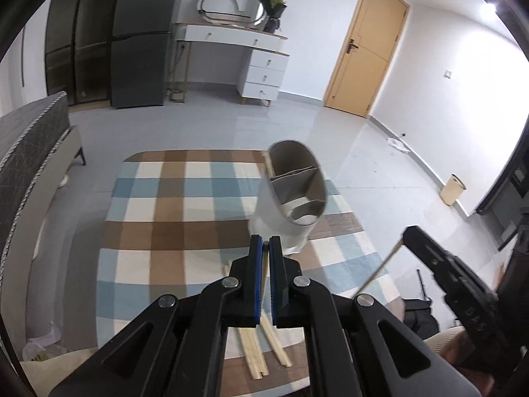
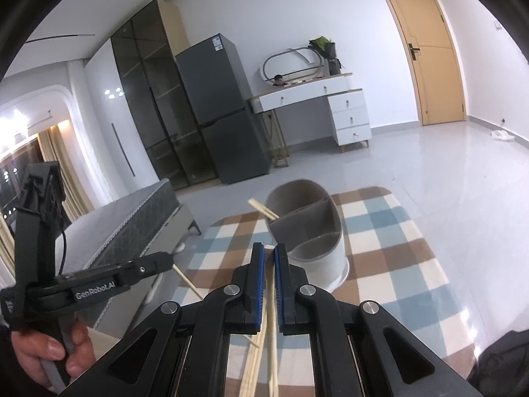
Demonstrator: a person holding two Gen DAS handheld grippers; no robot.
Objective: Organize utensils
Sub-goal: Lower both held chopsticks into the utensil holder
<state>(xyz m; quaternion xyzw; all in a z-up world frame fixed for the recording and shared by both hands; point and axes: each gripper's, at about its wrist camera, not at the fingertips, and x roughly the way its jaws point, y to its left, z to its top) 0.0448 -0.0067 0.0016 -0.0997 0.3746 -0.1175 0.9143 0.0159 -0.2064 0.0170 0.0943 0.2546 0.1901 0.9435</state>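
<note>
Left wrist view: the left tongs (image 1: 265,243) are pressing their blue pads together on a pale wooden chopstick (image 1: 263,273), which is running lengthwise down the gap between the jaws. Right wrist view: the right tongs (image 2: 268,248) are likewise standing almost closed, nipping a second pale wooden chopstick (image 2: 271,314) whose tip is showing just at the finger ends. A person's hand (image 2: 49,350) is gripping the handle of the left tool at the lower left of that view.

Beyond both tongs, the grey oval plastic utensil holder with inner dividers (image 2: 305,228) is standing on the worktop, which is covered by a brown, blue and cream checked cloth (image 1: 172,211). One chopstick (image 2: 263,209) is already leaning out of its far left compartment. Further loose chopsticks (image 1: 253,350) are lying on the cloth beneath the left tongs.

Judged from this arrangement, the step in hand is carrying both sticks to the holder. To do it well:

1. Keep each grip firm, since a thin round stick is likely to pivot between flat pads.
2. Bring each stick nearer upright above the compartment already holding a chopstick.
3. Lower one stick at a time so the two tools are not crowding the rim.
4. Release only once the lower end is inside the divider wall, as the light holder could tip if struck sideways.
</note>
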